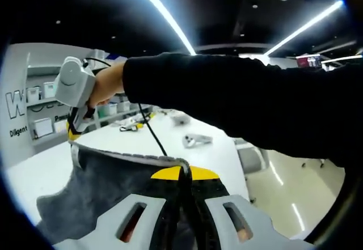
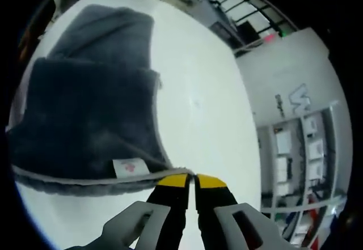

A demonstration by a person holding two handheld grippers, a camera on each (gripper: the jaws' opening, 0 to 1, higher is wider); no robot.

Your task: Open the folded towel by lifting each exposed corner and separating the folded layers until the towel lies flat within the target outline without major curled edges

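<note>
The dark grey towel [image 1: 108,190] hangs lifted above the white table [image 1: 39,173], its pale hemmed edge stretched between both grippers. My left gripper [image 1: 184,173], yellow-tipped, is shut on that edge at one corner. The right gripper [image 1: 74,131], held by a hand at upper left, pinches the other end of the same edge. In the right gripper view the towel [image 2: 85,108] spreads away over the table [image 2: 198,97] with a folded layer still on top and a white label [image 2: 127,168] near the hem. My right gripper [image 2: 193,181] is shut on the hem beside the label.
A person's black sleeve [image 1: 244,102] crosses the left gripper view. Farther along the table lie a small grey device [image 1: 195,140], a black cable [image 1: 153,131] and some clutter. Shelves with boxes [image 2: 295,148] stand against a wall past the table's edge.
</note>
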